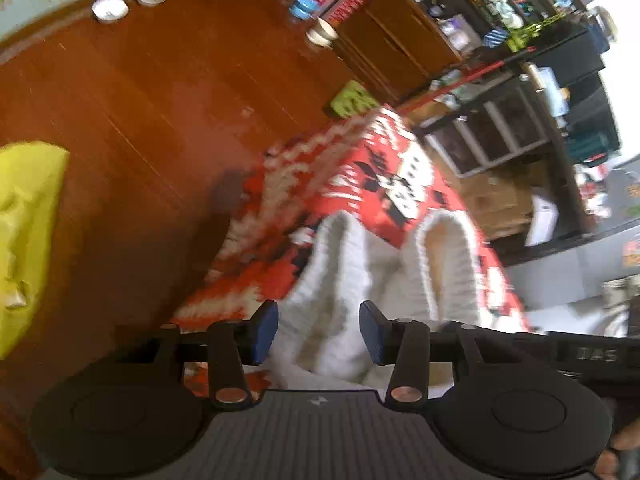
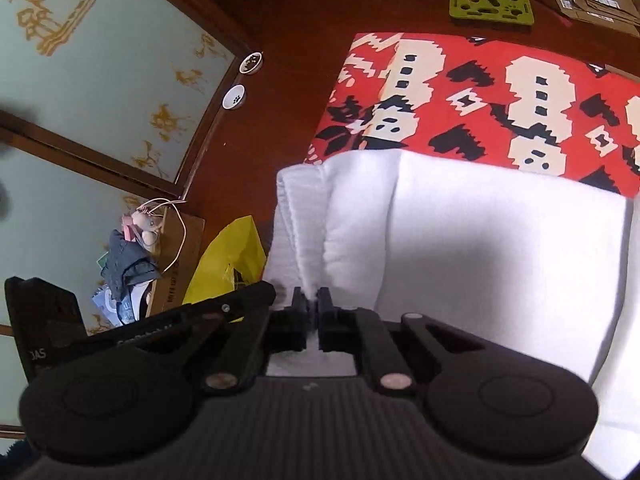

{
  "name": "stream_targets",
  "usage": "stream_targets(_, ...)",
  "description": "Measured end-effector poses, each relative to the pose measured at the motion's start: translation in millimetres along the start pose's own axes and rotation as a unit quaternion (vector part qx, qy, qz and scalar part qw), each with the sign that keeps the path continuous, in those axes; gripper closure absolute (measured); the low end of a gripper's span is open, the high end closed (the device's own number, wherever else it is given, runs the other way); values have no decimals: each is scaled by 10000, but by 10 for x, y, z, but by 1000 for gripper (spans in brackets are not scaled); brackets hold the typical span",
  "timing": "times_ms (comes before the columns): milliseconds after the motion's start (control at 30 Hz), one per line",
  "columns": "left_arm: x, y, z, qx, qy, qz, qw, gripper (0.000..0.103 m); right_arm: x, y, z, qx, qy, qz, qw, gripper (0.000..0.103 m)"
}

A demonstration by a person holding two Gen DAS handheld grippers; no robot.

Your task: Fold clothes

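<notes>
Two grippers work one white fleece garment [image 2: 500,240], which lies across the near part of a red, cream and black patterned cloth surface [image 2: 460,92]; whether that surface is a tabletop or a cushion I cannot tell, so I call it by its cloth.

On the left, the left gripper [image 1: 319,330] has its jaws parted, blue pads on either side of a bunched fold of the white fleece. The fabric sits in the gap, but the pads do not appear to press it. That view is blurred, so the exact layer between them is hard to read. The risk here is closing on too little, or on several layers at once, which would drag the fold crooked. A yellow plastic bag [image 1: 28,240] lies on the dark wooden floor [image 1: 160,120] off the left edge, clear of the work.

On the right, the right gripper [image 2: 313,304] is clenched on a thin ridge of the fleece at the near-left corner of the garment, beside its thick rolled hem. Such a narrow pinch could slip if pulled sideways. With only one side held, a lift could also let the loose side sag off the near edge.
</notes>
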State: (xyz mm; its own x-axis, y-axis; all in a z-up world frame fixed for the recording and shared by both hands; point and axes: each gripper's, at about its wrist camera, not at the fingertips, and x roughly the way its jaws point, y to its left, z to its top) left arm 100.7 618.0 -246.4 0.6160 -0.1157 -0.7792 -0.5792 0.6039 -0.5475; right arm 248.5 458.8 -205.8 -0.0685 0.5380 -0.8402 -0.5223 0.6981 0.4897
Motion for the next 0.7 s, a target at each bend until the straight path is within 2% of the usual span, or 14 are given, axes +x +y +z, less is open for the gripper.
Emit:
stream_targets(67, -23, 41, -19, 4, 27, -4, 10000, 57, -14, -11, -9, 25, -18, 6, 10000, 98)
stream_targets(267, 41, 112, -76, -129, 447, -579, 9972, 62, -13, -36, -27, 101, -42, 78, 9999, 98)
stream_targets(333, 70, 133, -109, -250, 580, -757, 9951, 73, -5, -43, -39, 124, -40, 113, 9999, 98)
stream_targets(367, 70, 136, -127, -300, 583, -820, 9945, 93, -3, -45, -44, 131, -38, 127, 9998, 98)
stream_targets(433, -12, 39, -160, -173, 420, -824, 9956, 94, -4, -44, -51, 106, -26, 136, 9998, 97)
stream_targets(567, -224, -373, -246, 380, 170, -988, 9942, 94, -72, -46, -47, 121, -20, 277, 9995, 92)
stream_targets(600, -278, -481, -269, 525, 111, -1036, 9932, 94, -107, -42, -40, 125, -24, 331, 9994, 88)
stream_targets(667, -345, -693, -311, 876, 57, -1062, 9905, 94, -192, -29, -14, 135, 9, 473, 9988, 72)
stream_targets(700, -362, -793, -330, 1060, 61, -1058, 9887, 94, -242, -27, 1, 151, 27, 532, 9985, 61)
